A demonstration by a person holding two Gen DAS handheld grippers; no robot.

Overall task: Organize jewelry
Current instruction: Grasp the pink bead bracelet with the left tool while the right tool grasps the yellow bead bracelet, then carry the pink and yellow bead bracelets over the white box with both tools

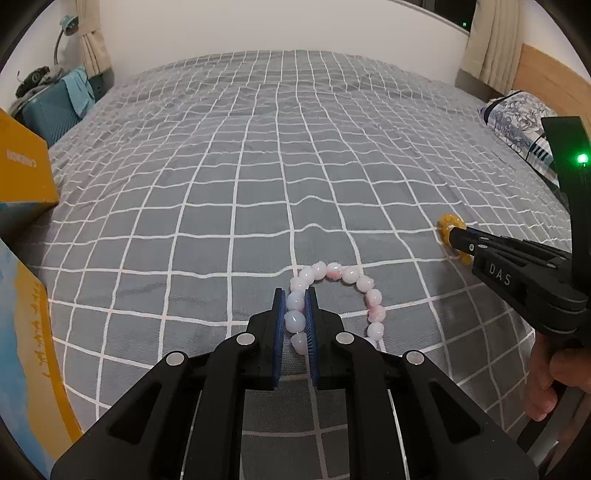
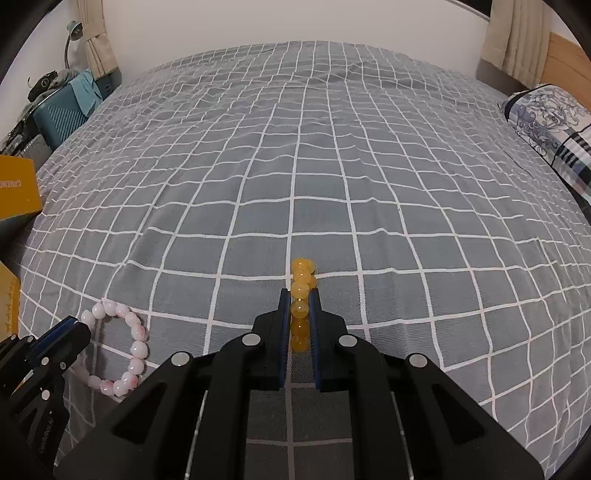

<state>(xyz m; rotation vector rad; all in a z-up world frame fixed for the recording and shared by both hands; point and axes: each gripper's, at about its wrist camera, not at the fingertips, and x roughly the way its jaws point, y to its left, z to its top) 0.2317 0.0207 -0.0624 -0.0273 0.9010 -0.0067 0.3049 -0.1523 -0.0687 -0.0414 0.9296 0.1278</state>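
This is a bedroom in a home. A wide bed [image 2: 295, 166] fills nearly the whole view, covered by a grey spread with a white grid pattern. At the far right a pillow [image 2: 546, 122] in a blue floral and striped case lies against a light wooden headboard [image 2: 565, 55]. Cream curtains [image 2: 513, 33] hang at the far right and the far left, against a plain white wall [image 2: 295, 22]. In the far left corner a teal suitcase [image 2: 59, 114] stands beside the bed with clothing draped over it, and a gooseneck desk lamp [image 2: 72, 37] rises behind it. Yellow cardboard boxes [image 1: 22, 166] sit at the left edge.
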